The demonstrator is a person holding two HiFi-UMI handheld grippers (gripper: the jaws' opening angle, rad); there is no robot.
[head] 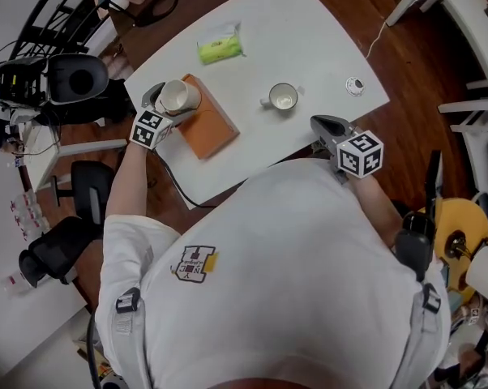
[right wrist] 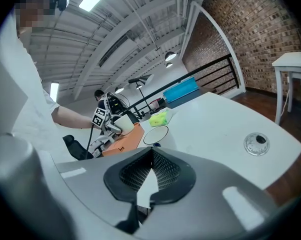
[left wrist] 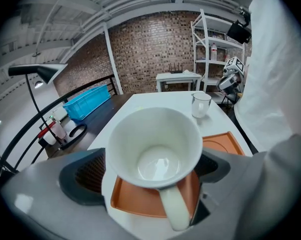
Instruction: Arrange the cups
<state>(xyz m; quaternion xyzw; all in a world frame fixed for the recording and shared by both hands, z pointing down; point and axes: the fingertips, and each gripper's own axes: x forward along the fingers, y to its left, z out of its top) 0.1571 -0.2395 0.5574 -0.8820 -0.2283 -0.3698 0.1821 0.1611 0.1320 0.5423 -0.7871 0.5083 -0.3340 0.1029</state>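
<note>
Your left claw (head: 169, 102) stands released around 1 white cup (head: 176, 96) on the orange tray (head: 216, 132). Your right claw (head: 320, 124) is clenched, empty. The 2nd cup (head: 283, 97), at the tray's 3 o'clock on the worktop (head: 309, 39), remains to place.

From our head we look steeply down over our own shoulders onto the white table (head: 309, 23). We are far enough off to take in the left gripper (head: 171, 104), the right gripper (head: 315, 121) and the floor (head: 438, 47) around. The left gripper's camera sits close behind its jaws and faces along the table toward a brick wall (left wrist: 150, 49), with the white cup (left wrist: 155, 149) filling its middle. The right gripper's camera looks low across the tabletop from our near edge toward the left hand. All three views share the orange tray (head: 216, 128) and the second cup (head: 283, 97).
</note>
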